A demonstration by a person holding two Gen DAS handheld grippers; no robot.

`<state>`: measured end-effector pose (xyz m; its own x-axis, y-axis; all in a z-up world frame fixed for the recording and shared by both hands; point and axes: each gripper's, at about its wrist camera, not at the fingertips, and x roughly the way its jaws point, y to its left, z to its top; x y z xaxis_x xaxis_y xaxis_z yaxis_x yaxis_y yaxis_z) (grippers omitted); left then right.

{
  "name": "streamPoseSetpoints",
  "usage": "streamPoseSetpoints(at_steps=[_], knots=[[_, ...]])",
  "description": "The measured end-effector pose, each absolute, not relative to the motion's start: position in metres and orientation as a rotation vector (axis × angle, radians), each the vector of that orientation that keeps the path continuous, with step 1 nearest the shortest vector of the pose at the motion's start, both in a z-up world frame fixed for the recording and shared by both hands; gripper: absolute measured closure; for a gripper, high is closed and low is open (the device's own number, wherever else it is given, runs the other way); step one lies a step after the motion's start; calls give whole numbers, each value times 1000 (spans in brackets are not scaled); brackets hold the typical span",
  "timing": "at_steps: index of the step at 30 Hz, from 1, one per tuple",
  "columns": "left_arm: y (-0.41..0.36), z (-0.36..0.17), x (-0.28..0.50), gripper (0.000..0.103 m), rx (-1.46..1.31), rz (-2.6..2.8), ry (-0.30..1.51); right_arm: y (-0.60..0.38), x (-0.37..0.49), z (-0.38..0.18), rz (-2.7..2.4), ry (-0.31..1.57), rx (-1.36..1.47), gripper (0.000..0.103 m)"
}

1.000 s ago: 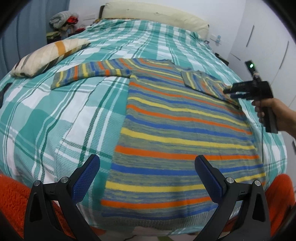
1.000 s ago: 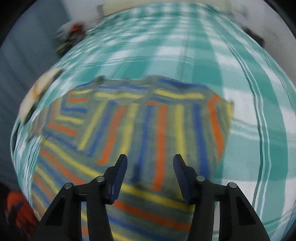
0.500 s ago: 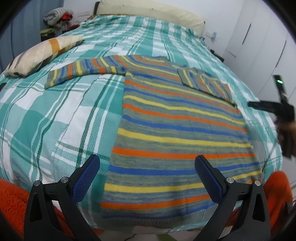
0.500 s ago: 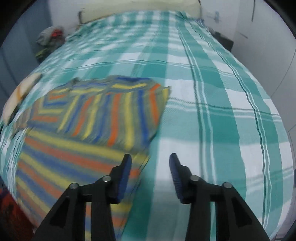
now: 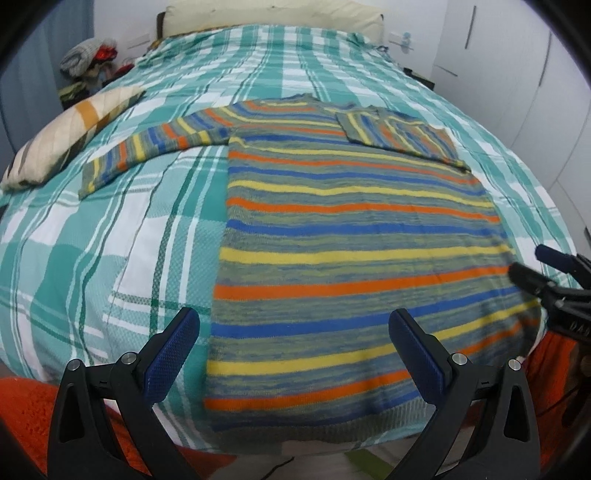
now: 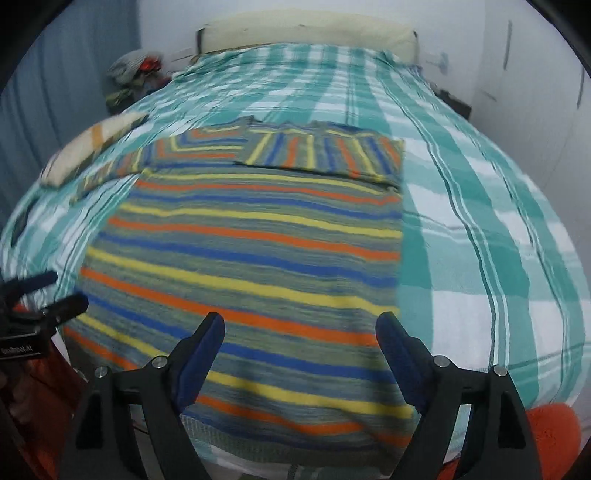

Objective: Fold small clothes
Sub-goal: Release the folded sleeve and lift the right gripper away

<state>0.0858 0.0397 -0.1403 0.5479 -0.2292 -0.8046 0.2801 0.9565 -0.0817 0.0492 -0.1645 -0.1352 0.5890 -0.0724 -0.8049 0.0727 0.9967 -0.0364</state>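
Observation:
A striped sweater [image 5: 351, 236] in orange, yellow, blue and grey-green lies flat on the bed, hem toward me; it also shows in the right wrist view [image 6: 258, 258]. Its right sleeve [image 5: 399, 136] is folded across the chest, and its left sleeve [image 5: 147, 151] stretches out to the left. My left gripper [image 5: 293, 347] is open and empty above the hem's left part. My right gripper [image 6: 301, 343] is open and empty above the hem's right part, and shows at the right edge of the left wrist view [image 5: 532, 269].
The bed has a teal and white plaid cover [image 5: 92, 240]. A striped cushion [image 5: 70, 136] lies at the left. A long cream pillow [image 5: 273, 14] sits at the head. An orange blanket [image 5: 26, 417] hangs at the bed's foot. Clothes [image 5: 88, 59] are piled at the far left.
My right gripper has let go of the folded right sleeve, pulled back to the hem at the sweater's right side, and opened wider. My left gripper has stayed open near the hem.

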Motion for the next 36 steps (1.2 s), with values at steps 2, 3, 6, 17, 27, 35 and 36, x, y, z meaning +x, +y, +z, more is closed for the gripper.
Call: streamPoseSetpoints(at_steps=[2,3,6,17,27,35,36], knots=[[40,-137,84,1,68,-301,930,-155,50,-137,-72,941,-9,19],[40,-136,83,1,72,-300,921,-150,50,-138,-67,943,-16,19],[43,-132,83,1,64,-301,907,-137,50,-139,-68,940,-62,19],[58,-126,91,1,-33,-335,922,-115,59,-138,-104,955,-117,15],[58,-122,91,1,-25,-327,898,-86,65,-142,-57,956,-183,15],[58,-119,90,1,-20,-350,892,-88,68,-145,-93,974,-178,15],[59,-119,90,1,-27,-352,891,-87,68,-146,-93,975,-180,15]])
